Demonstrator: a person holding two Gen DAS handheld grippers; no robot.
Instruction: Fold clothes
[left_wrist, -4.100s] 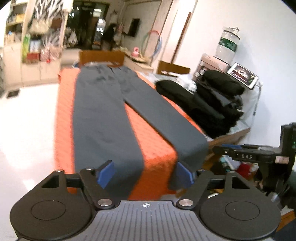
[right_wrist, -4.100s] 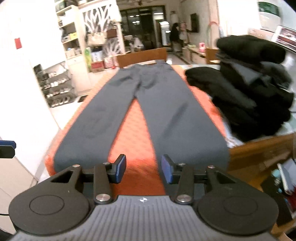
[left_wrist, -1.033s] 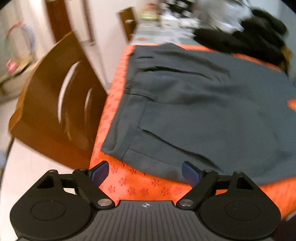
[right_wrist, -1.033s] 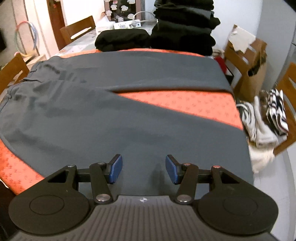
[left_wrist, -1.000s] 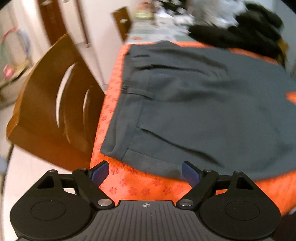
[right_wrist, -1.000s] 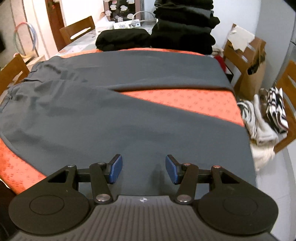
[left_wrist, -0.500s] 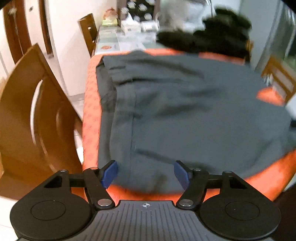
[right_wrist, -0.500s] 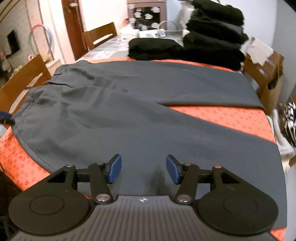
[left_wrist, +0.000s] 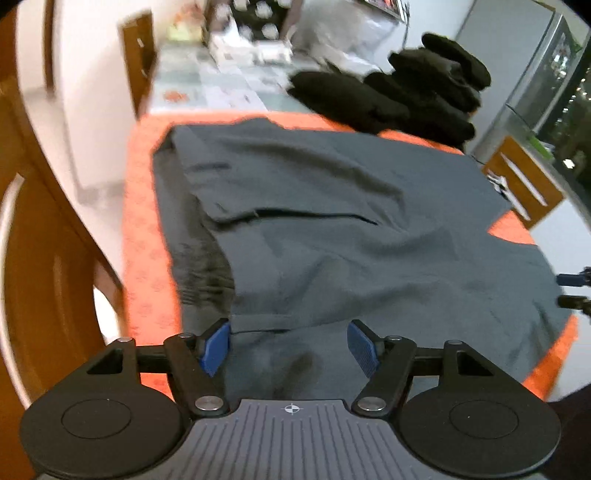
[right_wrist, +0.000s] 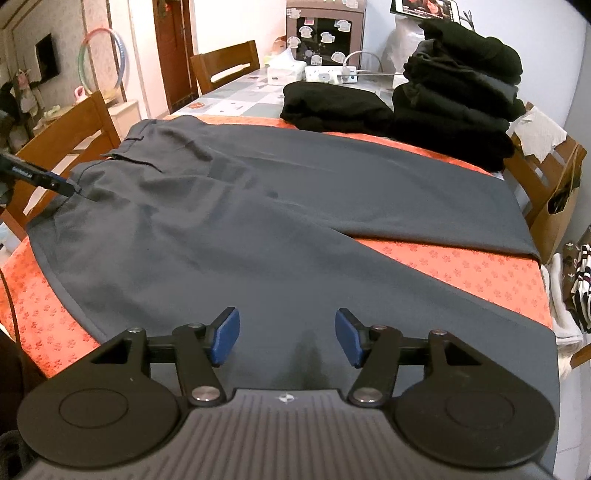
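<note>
The left gripper (left_wrist: 289, 346) hangs over the waist end of a pair of grey trousers (left_wrist: 332, 236) spread flat on an orange tablecloth (left_wrist: 142, 229). Its jaws stand apart, with the blue pads (left_wrist: 216, 345) on either side of the waistband corner; the left pad sits at the edge of the cloth, but the blur does not let me tell whether it touches. The fabric lies between the jaws and nothing is pinched. To the left of the jaws, off the table edge, stands a wooden chair (left_wrist: 44, 280). Ahead of the jaws and to the right, beyond the trousers, sits a pile of black clothes (left_wrist: 399, 99).

The right gripper (right_wrist: 287, 341) hangs over the near trouser leg (right_wrist: 295, 266), further toward the hem. Its jaws are opening, the blue pads (right_wrist: 349, 341) apart with grey fabric seen between them and nothing gripped. Far to the left of these jaws, the tip of the left gripper (right_wrist: 55, 182) shows at the waistband. Straight ahead, the far leg (right_wrist: 369, 184) lies flat, and a wedge of orange cloth shows between the two legs to the right. Beyond it are folded black clothes (right_wrist: 458, 92) in a stack, with a lower black bundle (right_wrist: 332, 105) just to its left.
</note>
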